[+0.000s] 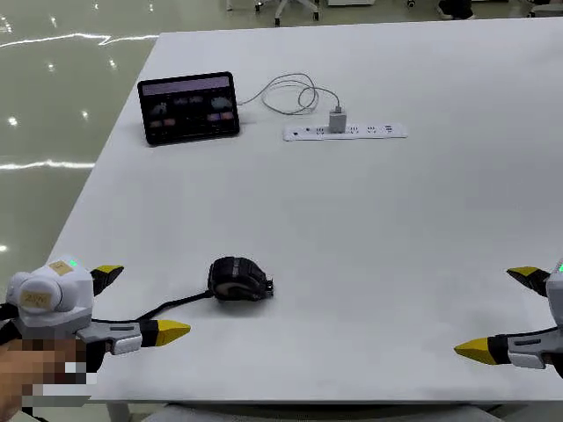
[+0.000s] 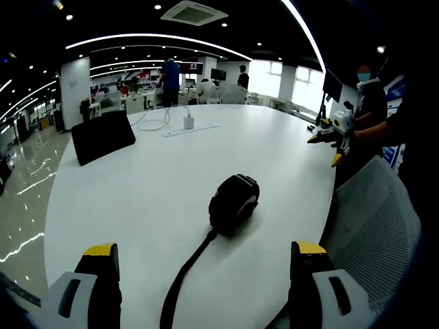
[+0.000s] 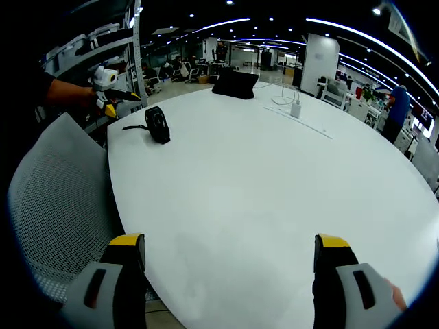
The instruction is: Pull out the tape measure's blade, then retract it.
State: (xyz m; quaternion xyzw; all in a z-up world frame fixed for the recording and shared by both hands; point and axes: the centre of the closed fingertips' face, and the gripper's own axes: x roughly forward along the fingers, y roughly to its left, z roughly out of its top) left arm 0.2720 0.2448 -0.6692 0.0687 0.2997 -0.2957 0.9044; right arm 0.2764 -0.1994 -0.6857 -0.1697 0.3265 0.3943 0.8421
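- Head view puts the tape measure [image 1: 237, 280] on the near left part of the white table [image 1: 369, 220], lying on its side with no blade showing out of the case.
- A dark wrist strap [image 1: 163, 309] trails from the case toward me across the tabletop; in the left gripper view it runs down between the jaws from the tape measure [image 2: 234, 201].
- My left gripper [image 1: 141, 301] sits just beside the case at the table's near edge, jaws spread wide and holding nothing.
- My right gripper [image 1: 500, 312] is well apart at the near right, jaws likewise spread and empty; in its own view the tape measure [image 3: 158, 124] is small and far off to the left.
- I judge that the task is at its very start: the approach, with no grasp made and the pull not yet begun.
- Next I need one gripper to pin the case and the other to pinch the hook at the blade's mouth. I cannot tell from these views which way that mouth faces, so I want to find it first.
- The strap lies in the left gripper's path and could be caught instead of the case.
- Further back stand a tablet [image 1: 189, 107] and a power strip [image 1: 345, 132] with a charger [image 1: 338, 119] and looped cable [image 1: 286, 95], well clear of the work.
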